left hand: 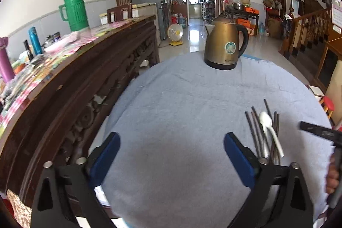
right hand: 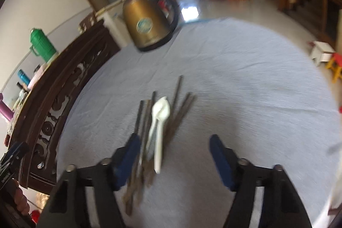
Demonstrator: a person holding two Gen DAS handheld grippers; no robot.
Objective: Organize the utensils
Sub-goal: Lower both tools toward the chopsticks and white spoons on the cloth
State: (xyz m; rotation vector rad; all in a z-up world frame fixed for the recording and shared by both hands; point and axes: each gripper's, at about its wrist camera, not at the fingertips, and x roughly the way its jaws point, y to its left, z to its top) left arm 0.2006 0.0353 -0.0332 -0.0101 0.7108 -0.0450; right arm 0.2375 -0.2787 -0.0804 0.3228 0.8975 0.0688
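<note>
Left wrist view first: the left tongs stand wide apart over bare cloth on the desk, holding nothing, with the utensil pile off to their right. Right wrist view: the chopsticks lie fanned near the desk's middle with the white spoon on top, and the right tongs hang half open, gripping nothing; their left pad is beside the pile's near ends. I would take the spoon first, by its handle, since it rides on the sticks. Lift it clear before gathering them, or the sticks will likely scatter. The kettle stands well apart.
</note>
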